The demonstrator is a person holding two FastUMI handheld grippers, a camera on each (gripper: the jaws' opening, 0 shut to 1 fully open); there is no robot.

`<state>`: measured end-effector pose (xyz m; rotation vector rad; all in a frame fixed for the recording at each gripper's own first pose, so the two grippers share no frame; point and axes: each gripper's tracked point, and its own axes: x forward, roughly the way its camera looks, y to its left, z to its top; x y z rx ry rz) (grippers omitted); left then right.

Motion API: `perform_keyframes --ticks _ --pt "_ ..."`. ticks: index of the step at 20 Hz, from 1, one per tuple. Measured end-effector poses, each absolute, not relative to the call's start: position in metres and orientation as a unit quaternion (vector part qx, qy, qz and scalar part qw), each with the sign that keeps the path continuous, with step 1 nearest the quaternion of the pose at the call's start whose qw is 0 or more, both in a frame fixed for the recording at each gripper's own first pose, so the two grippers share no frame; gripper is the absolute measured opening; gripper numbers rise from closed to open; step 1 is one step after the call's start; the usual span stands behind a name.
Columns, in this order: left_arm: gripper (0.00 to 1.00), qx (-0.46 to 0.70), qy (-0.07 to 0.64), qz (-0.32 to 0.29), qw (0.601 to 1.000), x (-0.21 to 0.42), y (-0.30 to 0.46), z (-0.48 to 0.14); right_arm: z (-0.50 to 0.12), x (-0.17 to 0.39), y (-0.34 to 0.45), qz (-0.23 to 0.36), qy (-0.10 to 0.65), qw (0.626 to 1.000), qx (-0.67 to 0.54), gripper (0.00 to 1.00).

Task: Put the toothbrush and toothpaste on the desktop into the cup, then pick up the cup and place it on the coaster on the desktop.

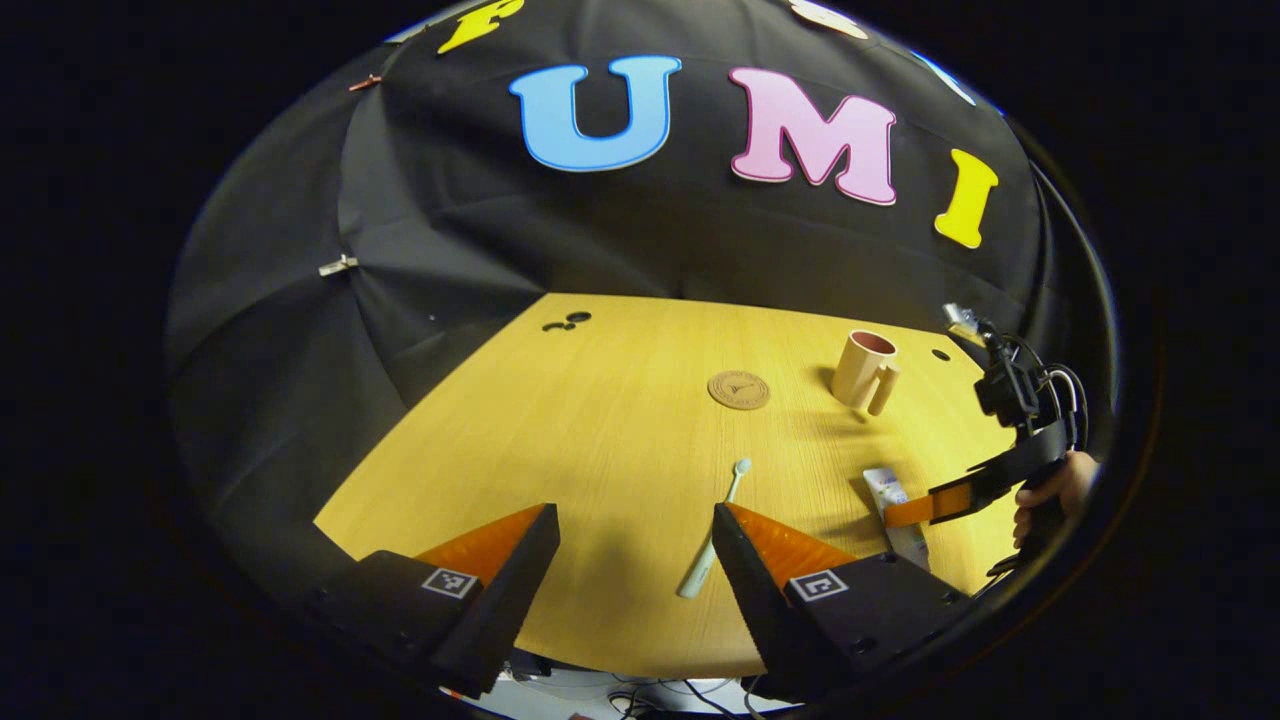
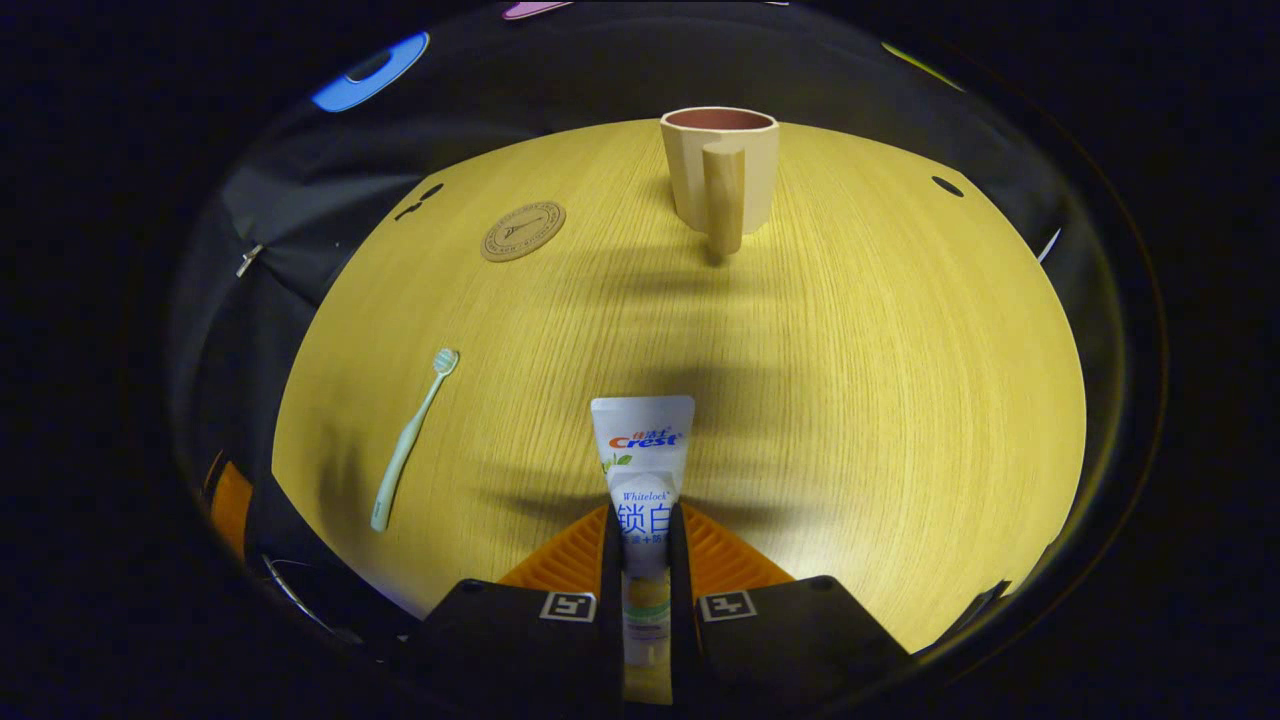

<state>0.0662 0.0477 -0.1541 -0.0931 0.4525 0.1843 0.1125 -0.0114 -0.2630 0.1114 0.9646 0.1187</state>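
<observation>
Right tool [image 2: 640, 530]: both fingers clamped on the toothpaste tube [image 2: 642, 450], gripped at mid-body. The tube's long axis runs straight ahead along the fingers, flat crimped end pointing forward, cap end back between the fingers. Whether the tube is off the desk [image 2: 850, 400] or resting on it cannot be told.

The cup [image 2: 720, 170] stands upright dead ahead of this tool, well apart, across bare wood, handle turned toward the tool, mouth open and empty as far as can be seen. Judgement: the coming move is a straight carry forward, then tipping the tube from lying to upright so it drops into the mouth.

The coaster [image 2: 523, 231] lies ahead and to the left of the right tool, beside the cup but not touching.

Left tool [image 1: 630, 555]: jaws spread wide, holding nothing. The toothbrush [image 1: 712, 530] lies flat just ahead of it, close by its right finger, long axis running away from the tool, head at the far end. The left tool is the nearer one for the brush.
</observation>
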Motion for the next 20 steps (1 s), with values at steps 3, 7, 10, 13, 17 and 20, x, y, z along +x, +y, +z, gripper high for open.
perform_keyframes --ticks 3,7,10,13,17,20 --pt "0.97 -0.063 0.262 0.05 0.962 0.086 0.038 -0.175 -0.248 0.107 -0.024 0.06 0.451 0.888 0.063 0.23" --pt "0.96 -0.031 0.313 -0.01 0.949 0.112 0.017 -0.21 -0.229 0.101 -0.047 0.057 0.43 0.9 0.054 0.23" --pt "0.96 0.006 0.341 -0.037 0.939 0.13 0.005 -0.229 -0.223 0.094 -0.059 0.051 0.417 0.905 0.072 0.22" --pt "0.95 0.014 0.363 -0.042 0.931 0.149 -0.004 -0.241 -0.226 0.091 -0.062 0.045 0.416 0.902 0.107 0.17" --pt "0.94 0.023 0.395 -0.04 0.917 0.148 -0.003 -0.246 -0.225 0.09 -0.065 0.046 0.408 0.905 0.113 0.17" --pt "0.92 0.022 0.416 -0.044 0.908 0.149 -0.004 -0.253 -0.222 0.089 -0.068 0.047 0.403 0.907 0.113 0.17"
